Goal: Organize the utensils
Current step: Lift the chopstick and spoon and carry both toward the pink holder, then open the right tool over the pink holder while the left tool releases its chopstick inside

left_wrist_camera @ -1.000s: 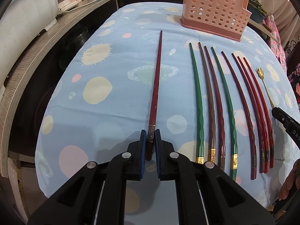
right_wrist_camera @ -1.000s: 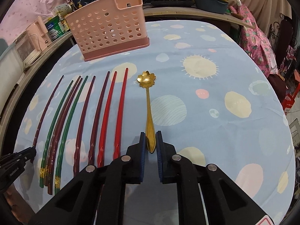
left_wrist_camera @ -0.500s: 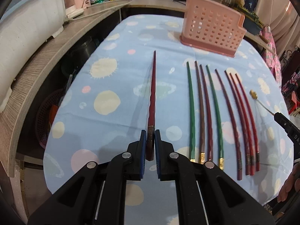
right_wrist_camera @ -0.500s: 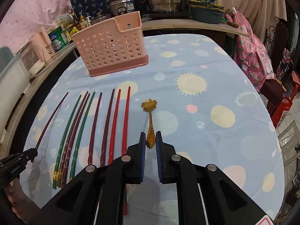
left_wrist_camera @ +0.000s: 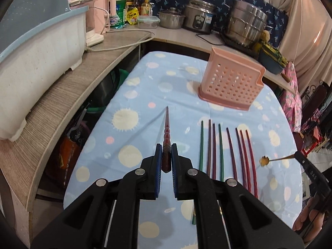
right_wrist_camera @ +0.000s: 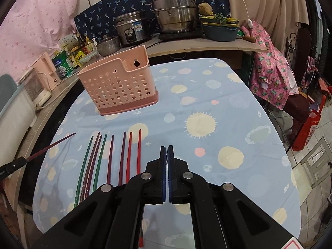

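Note:
My left gripper (left_wrist_camera: 166, 161) is shut on a dark red chopstick (left_wrist_camera: 166, 132) and holds it above the blue dotted tablecloth (left_wrist_camera: 141, 95), tip pointing forward. It shows at the left of the right wrist view (right_wrist_camera: 51, 145). My right gripper (right_wrist_camera: 167, 155) is shut on a gold flower spoon; the spoon is hidden in its own view but shows in the left wrist view (left_wrist_camera: 264, 161), raised off the table. Several green, brown and red chopsticks (left_wrist_camera: 220, 149) lie in a row on the cloth (right_wrist_camera: 116, 157). A pink perforated utensil holder (left_wrist_camera: 230, 85) stands at the far side (right_wrist_camera: 118, 87).
A wooden counter (left_wrist_camera: 68, 95) with a white and blue tub (left_wrist_camera: 37, 47) runs along the left. Pots and a rice cooker (right_wrist_camera: 128, 31) stand on the back counter. Pink cloth hangs on a chair (right_wrist_camera: 271, 72) at the right.
Both grippers have lifted up off the table, the left with the dark red chopstick, the right with the gold spoon. The row of chopsticks has stayed in place.

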The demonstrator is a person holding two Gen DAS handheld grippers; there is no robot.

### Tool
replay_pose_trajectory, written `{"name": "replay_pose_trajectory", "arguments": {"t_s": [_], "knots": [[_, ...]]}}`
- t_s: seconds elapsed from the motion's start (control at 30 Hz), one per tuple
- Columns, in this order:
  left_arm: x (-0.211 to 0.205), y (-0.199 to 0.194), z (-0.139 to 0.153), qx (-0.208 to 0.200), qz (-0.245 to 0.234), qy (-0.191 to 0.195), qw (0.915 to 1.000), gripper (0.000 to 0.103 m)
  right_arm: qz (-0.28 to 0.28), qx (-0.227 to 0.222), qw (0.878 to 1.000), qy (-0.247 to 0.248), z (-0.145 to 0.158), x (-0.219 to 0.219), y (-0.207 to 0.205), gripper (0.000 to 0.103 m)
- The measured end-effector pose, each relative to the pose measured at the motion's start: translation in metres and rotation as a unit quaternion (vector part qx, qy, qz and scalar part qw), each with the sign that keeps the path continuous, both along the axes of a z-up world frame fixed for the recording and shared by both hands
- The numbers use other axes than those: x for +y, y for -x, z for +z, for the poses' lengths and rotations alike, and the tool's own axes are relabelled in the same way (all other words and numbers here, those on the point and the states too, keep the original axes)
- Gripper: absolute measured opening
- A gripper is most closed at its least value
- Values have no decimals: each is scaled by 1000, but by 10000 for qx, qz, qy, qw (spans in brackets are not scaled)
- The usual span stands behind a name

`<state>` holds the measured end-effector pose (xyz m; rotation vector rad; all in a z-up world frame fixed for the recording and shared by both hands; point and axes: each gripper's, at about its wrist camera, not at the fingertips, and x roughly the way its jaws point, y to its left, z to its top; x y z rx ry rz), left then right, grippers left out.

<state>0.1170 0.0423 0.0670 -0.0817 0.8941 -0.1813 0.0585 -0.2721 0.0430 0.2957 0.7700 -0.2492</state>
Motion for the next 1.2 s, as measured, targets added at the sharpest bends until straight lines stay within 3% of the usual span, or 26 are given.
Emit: {"name": "replay_pose_trajectory", "arguments": {"t_s": [0.3, 0.57, 0.73, 0.93, 1.07, 1.2], "knots": [[3, -44, 51, -529, 120, 69, 9985, 9, 71, -417, 9991, 81, 41, -7, -23, 2], [-16, -92, 117, -1224, 149, 134, 9923, 8, 93, -911, 9957, -157, 83, -27, -66, 2], [-33, -114, 166, -1709, 121, 385, 9845, 7, 69, -1171, 9928, -260, 103, -38, -96, 2], [-53, -123, 220, -2404, 26, 770, 9676, 7, 120, -1305, 9909, -320, 117, -43, -136, 2], [-75, -136, 230, -2628, -55, 842, 9611, 7, 178, -1230, 9917, -336, 113, -40, -157, 2], [-99, -154, 217, -2548, -170, 776, 9637, 7, 227, -1034, 9937, -355, 97, -37, -174, 2]]}}
